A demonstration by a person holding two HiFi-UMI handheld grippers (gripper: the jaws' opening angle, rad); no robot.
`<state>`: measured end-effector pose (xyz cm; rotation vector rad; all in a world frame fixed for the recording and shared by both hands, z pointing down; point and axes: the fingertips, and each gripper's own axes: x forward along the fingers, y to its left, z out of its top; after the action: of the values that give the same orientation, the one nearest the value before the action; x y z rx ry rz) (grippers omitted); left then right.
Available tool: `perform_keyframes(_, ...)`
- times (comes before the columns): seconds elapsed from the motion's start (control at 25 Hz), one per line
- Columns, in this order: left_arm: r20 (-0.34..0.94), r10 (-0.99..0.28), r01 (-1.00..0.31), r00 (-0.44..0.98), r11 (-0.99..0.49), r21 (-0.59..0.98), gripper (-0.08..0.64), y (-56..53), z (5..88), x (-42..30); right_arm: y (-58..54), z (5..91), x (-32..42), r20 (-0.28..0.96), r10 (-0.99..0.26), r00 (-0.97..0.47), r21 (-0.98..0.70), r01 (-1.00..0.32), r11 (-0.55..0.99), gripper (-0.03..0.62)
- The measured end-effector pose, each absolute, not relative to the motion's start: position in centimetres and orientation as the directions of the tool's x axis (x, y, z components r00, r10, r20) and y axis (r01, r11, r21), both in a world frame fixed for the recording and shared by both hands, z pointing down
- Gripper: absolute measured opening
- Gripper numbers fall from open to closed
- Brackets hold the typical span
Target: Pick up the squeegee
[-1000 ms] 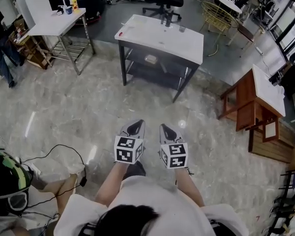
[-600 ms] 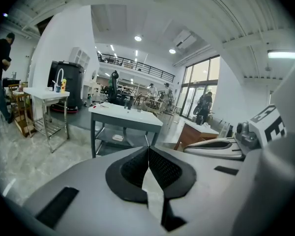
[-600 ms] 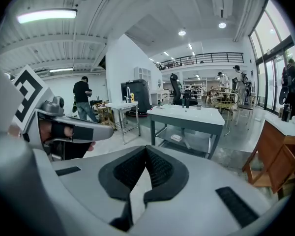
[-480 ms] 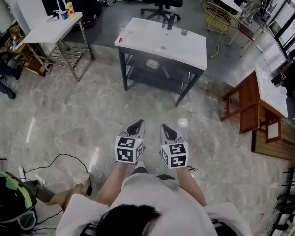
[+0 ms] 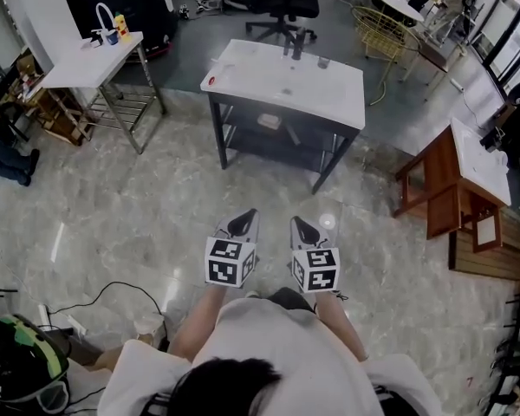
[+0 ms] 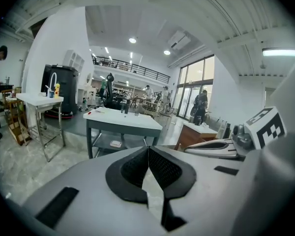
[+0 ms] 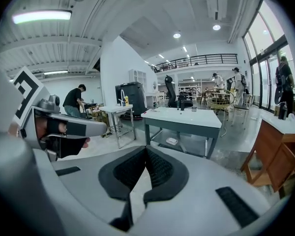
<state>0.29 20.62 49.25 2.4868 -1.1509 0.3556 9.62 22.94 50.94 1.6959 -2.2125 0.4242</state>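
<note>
A white-topped table point(image 5: 286, 81) on dark legs stands ahead across the marble floor. On its far side stand two dark upright objects point(image 5: 295, 42), too small to identify; no squeegee can be made out for certain. A small cup point(image 5: 323, 61) and a red item point(image 5: 211, 81) also lie on the top. My left gripper point(image 5: 241, 224) and right gripper point(image 5: 305, 230) are held side by side over the floor, well short of the table. Both are shut with nothing between the pads, as the left gripper point(image 6: 148, 149) and right gripper point(image 7: 146, 149) views show.
A second white table point(image 5: 87, 63) with bottles stands at the left, a wooden desk point(image 5: 459, 176) at the right, an office chair point(image 5: 282, 7) behind the main table. Cables and a helmet point(image 5: 17, 367) lie on the floor at lower left. A person point(image 7: 71, 102) stands at the far left.
The view has advanced toward the white-topped table, both grippers carried forward together and still shut. The person at the left edge has slid mostly out of the head view.
</note>
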Motion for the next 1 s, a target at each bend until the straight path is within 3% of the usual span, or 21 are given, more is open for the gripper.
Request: perform_keyframes(1.0,0.391,-0.747,-0.843,0.537,-0.491,0.219,0.026,12.4,50.7,0.5,12.5,51.4,10.0,0.387,-0.854,-0.348,-0.077,-0.935,0.346,0.021)
